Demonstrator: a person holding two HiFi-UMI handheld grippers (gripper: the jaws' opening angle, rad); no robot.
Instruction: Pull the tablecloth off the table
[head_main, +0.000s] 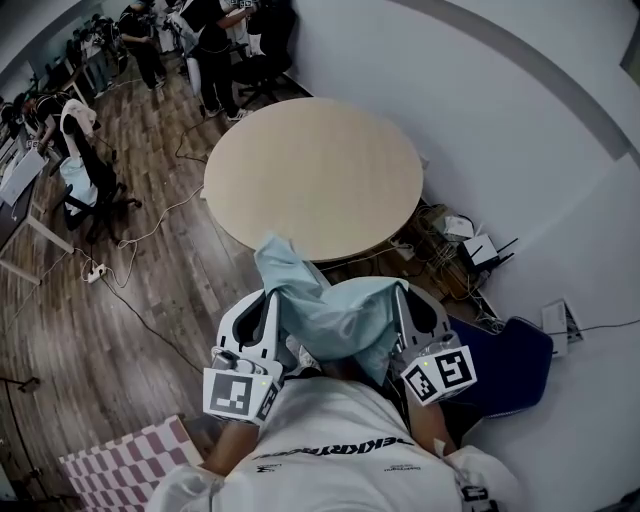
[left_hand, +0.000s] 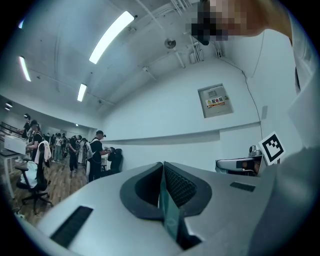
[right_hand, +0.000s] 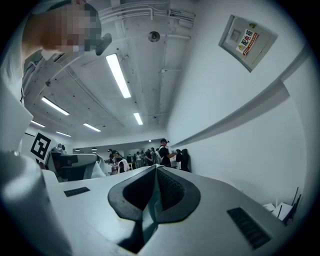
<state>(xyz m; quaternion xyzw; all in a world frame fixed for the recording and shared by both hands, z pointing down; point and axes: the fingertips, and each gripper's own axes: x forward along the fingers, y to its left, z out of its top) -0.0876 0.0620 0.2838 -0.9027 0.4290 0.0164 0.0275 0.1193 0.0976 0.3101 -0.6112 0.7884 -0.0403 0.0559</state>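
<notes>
We are pinching one tablecloth (head_main: 335, 312) in two closed grippers, the left gripper (head_main: 271, 297) and the right gripper (head_main: 403, 292). One round table (head_main: 315, 175) is standing ahead, with cables (head_main: 440, 245) lying beside it.

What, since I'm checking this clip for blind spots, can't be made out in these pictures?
- Head view: the cloth covers the tips of the left gripper and right gripper.
- Head view: the person's shirt hides the cloth's lower end.
- Both gripper views: only a pinched strip of cloth shows.
- Left gripper view: wall sign print too small.
</notes>
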